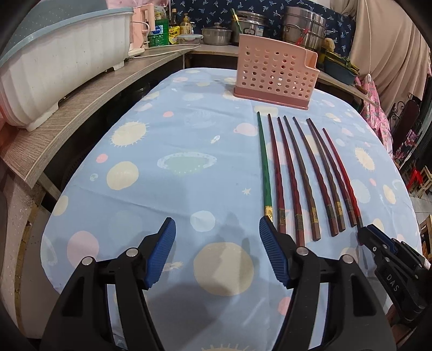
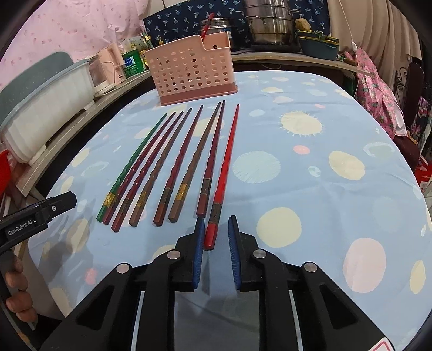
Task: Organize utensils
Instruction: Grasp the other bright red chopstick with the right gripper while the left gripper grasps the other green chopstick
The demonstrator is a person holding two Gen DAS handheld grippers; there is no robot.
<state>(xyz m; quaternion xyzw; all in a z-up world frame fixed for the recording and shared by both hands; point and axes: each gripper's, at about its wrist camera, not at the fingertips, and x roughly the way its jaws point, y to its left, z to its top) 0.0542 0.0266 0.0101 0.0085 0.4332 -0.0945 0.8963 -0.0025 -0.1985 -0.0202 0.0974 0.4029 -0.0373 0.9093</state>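
Note:
Several chopsticks lie side by side on the blue tablecloth, a green one (image 1: 264, 164) (image 2: 132, 159) at the left, dark red and brown ones (image 1: 305, 172) (image 2: 178, 162) in the middle, and a bright red one (image 2: 225, 172) (image 1: 341, 172) at the right. A pink perforated holder (image 1: 272, 73) (image 2: 190, 70) stands behind their tips. My left gripper (image 1: 217, 243) is open and empty, left of the chopstick ends. My right gripper (image 2: 214, 237) is partly open, its fingers on either side of the bright red chopstick's thick end, not clamping it.
A white dish rack (image 1: 54, 70) (image 2: 46, 118) sits on a wooden shelf (image 1: 89, 108) along the left. Metal pots (image 1: 303, 27) (image 2: 270, 21), bottles and a green tub (image 2: 318, 46) stand on the counter behind the table. The tablecloth (image 1: 175, 162) (image 2: 324, 162) lies bare on either side.

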